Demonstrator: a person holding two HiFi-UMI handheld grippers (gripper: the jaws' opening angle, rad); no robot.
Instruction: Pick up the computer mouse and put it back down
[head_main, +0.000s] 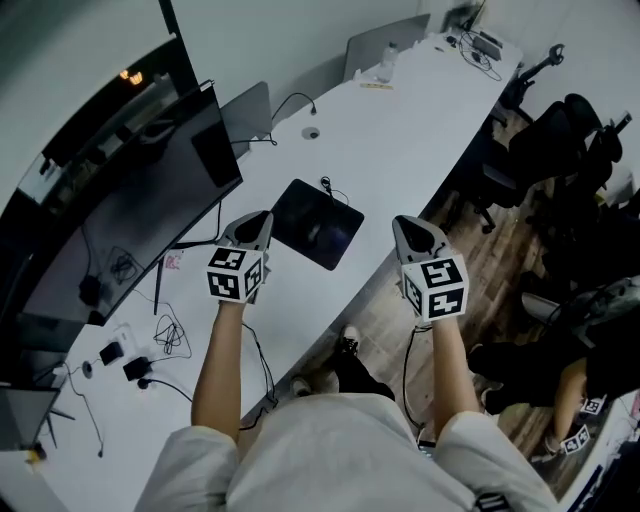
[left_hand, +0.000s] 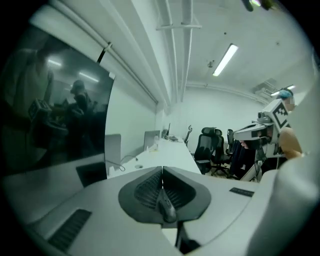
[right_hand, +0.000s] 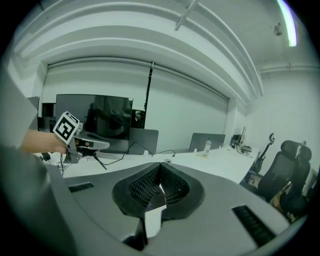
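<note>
Hovering above long white table (head_main: 400, 130): left gripper (head_main: 258, 220), right gripper (head_main: 408, 224), both clenched on nothing. Computer mouse (head_main: 318, 236) lies on dark pad (head_main: 300, 205) between them (office chairs (head_main: 560, 140) on wood floor (head_main: 500, 260) right, dark monitor (head_main: 150, 190) left).

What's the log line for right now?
left hand-held gripper: shut | right hand-held gripper: shut | both: up above desk | pad: on desk
</note>
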